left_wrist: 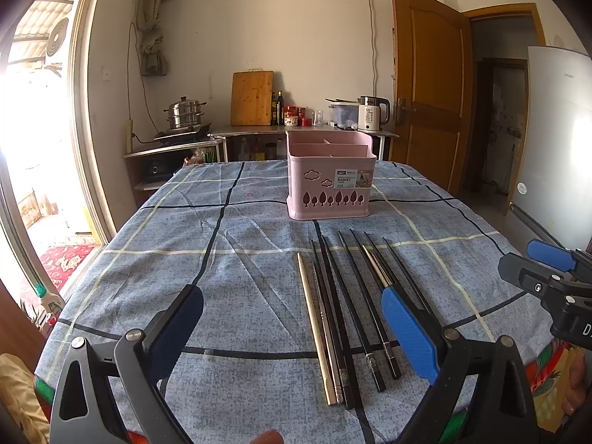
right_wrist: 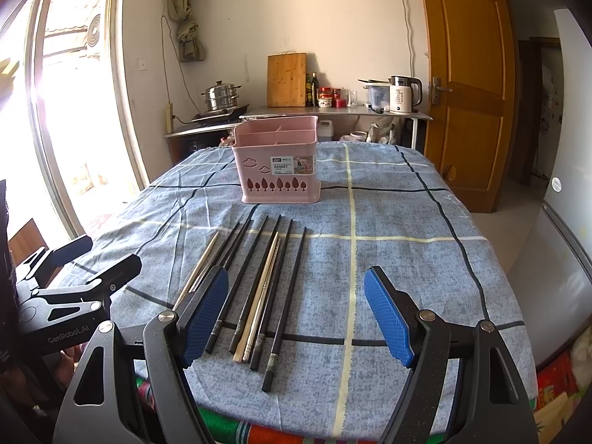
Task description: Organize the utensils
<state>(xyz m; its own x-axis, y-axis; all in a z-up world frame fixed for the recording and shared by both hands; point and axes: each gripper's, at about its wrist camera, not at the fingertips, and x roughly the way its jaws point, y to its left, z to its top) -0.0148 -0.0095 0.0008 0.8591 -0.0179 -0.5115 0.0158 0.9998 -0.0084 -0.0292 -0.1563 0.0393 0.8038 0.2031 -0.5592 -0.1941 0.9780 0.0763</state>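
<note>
We are seeing chopsticks [left_wrist: 344, 318], mostly black, lying side by side before an upright, empty pink basket [left_wrist: 329, 181].

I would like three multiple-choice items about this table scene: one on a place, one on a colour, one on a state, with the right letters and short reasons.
1. Where do the chopsticks lie?
A. inside the basket
B. on the cloth, nearer the cameras than the basket
C. on the far counter

2. What colour is the basket?
A. pink
B. green
C. white

3. How is the right hand-held gripper?
A. shut on a chopstick
B. shut on nothing
C. open, holding nothing

Answers:
1 B: they lie side by side on the blue checked tablecloth, before the basket.
2 A: its walls are pink, with tree cut-outs.
3 C: its blue pads stand wide apart with only cloth and chopsticks below.
</note>
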